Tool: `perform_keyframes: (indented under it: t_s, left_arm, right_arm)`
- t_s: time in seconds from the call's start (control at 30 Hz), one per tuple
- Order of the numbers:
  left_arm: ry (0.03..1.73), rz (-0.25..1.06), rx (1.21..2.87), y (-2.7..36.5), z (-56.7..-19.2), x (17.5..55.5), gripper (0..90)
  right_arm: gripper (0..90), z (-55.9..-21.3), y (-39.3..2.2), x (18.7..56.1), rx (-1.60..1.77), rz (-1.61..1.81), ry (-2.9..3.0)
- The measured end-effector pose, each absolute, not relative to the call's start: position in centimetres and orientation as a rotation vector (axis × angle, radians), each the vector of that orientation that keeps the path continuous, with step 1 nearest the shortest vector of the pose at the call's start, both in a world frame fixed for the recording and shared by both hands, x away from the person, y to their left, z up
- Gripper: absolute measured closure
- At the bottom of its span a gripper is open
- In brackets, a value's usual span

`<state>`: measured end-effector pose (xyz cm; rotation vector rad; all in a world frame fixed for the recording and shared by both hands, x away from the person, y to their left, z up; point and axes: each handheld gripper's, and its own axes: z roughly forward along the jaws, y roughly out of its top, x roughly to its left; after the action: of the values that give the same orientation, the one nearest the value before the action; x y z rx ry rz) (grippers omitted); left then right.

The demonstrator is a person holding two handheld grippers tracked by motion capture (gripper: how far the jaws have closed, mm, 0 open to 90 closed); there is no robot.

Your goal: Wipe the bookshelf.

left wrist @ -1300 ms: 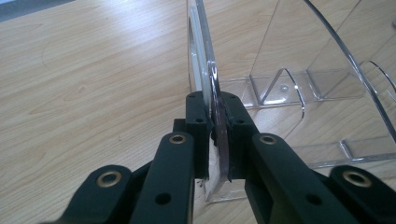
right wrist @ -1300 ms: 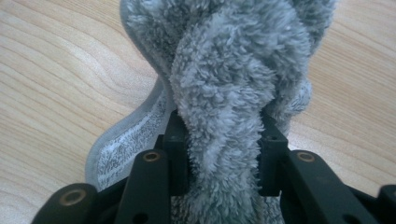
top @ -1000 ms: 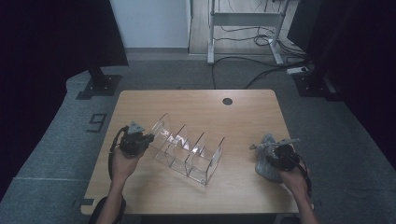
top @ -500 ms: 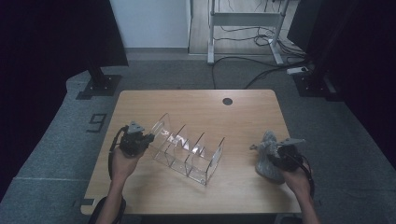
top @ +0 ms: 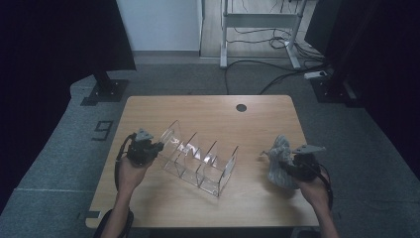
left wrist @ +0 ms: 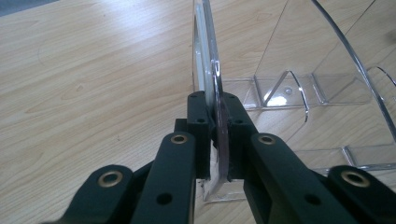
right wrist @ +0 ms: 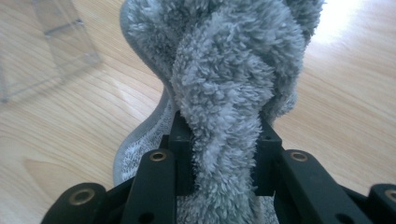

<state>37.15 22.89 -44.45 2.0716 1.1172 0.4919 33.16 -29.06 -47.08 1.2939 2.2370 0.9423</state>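
High view shows your right gripper [top: 286, 166] has lifted the grey cloth [top: 277, 163] a little off the table [top: 208, 106] — jaws pinching it. Your left gripper [top: 157, 147] stays clamped on the clear organizer [top: 200, 158] end wall, so wiping can probably begin.

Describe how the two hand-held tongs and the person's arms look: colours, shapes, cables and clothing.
Both tongs are black. The left tongs and right tongs each carry a grey three-cornered plate on top and trail a black cable looping back along the forearm. In the gripper views, each shows two flat black jaw arms with brass-coloured rivets and square-ended blocks at the tips. The forearms are bare, with no sleeves visible; a dark band circles the right wrist.
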Motion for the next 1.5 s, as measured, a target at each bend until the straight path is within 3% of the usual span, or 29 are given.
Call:
perform_keyframes:
  t_s: [0.7, 1.5]
  left_arm:
    - [1.111, 0.511, 2.073, 22.8, -44.5, 37.1, 84.4]
    - [1.117, 0.518, 2.072, 22.6, -44.6, 37.2, 85.1]
  right_arm:
    - [66.7, -45.1, -22.7, 33.8, 1.083, 1.057, 2.338]
    - [66.9, -45.4, -17.3, 35.5, 0.938, 1.093, 2.380]
